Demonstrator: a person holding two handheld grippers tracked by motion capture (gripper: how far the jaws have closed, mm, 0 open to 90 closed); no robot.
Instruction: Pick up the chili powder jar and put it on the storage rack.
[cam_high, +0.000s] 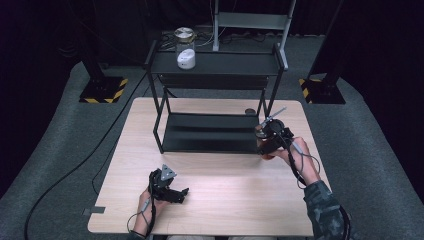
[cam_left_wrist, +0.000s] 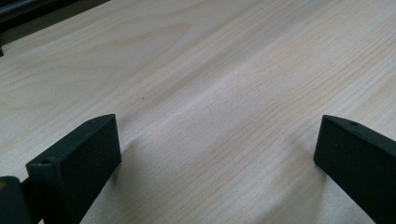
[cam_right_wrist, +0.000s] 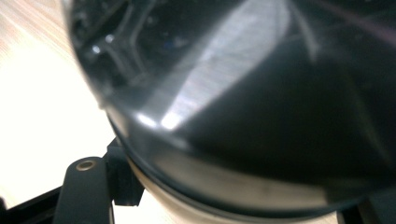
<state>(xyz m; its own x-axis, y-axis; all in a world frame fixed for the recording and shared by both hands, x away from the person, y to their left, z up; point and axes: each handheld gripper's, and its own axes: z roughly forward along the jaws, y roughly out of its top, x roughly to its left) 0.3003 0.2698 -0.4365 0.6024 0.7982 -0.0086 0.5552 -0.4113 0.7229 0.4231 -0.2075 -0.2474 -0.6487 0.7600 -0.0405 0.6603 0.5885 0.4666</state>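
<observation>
A light wooden table carries a black two-tier metal rack. On the rack's top shelf, at its left end, stands a clear glass jar with a metal lid, a small white device just in front of it.

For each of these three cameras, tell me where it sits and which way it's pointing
High view: above the person's side, looking forward and down on the table and black shelf rack; both forearms and grippers show.
Left gripper view: on the left gripper, facing bare tabletop; jaws apart.
Right gripper view: on the right gripper, close against a dark shiny round object.
All share the wooden tabletop.
</observation>
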